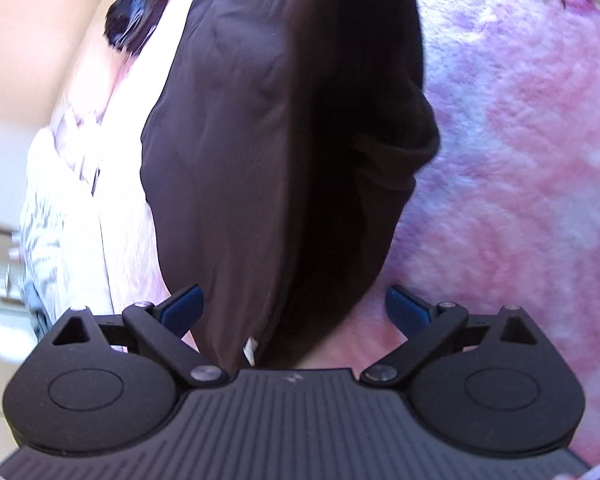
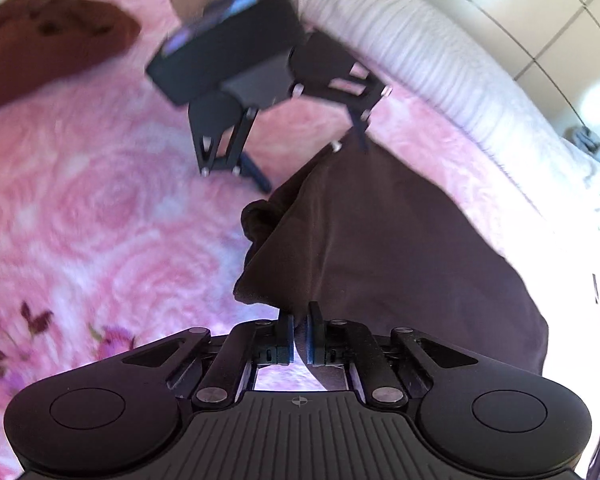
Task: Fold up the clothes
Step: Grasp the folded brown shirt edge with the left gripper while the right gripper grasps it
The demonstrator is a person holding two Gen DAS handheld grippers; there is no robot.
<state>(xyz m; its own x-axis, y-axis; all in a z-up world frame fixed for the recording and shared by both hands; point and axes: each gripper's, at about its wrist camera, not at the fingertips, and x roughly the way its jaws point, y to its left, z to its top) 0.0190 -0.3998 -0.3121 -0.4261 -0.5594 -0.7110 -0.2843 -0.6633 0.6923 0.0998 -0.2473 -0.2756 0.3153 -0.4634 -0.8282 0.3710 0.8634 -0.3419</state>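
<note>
While the left gripper [image 1: 294, 308] stands with its jaws spread wide, a dark brown garment [image 1: 260, 152] runs up between its blue pads [image 1: 184, 306] without either pad pressing on it. This garment lies on a pink blanket [image 1: 520, 140] patterned with roses, and part of it rises toward the top of the left wrist view in a dark fold. A small white tag [image 1: 251, 350] shows at the cloth's near edge, just above the gripper body. To the left of the garment in that view lies pale, whitish cloth [image 1: 80, 184], and something dark and blurred [image 1: 136, 20] sits near the top left. From the right wrist view, the right gripper [image 2: 300, 338] has its jaws pressed together, pinching a thin edge of the same garment [image 2: 380, 248], which spreads away from the pads over the blanket [image 2: 100, 220]. Beyond it the left gripper [image 2: 312, 164] hangs over the far end of the garment, fingers apart, one finger near the cloth's top corner and the other over bare blanket. A second, reddish brown piece of clothing [image 2: 48, 44] lies well apart at the upper left of the blanket. A ribbed white cover [image 2: 420, 60] borders the blanket on the far right side.
</note>
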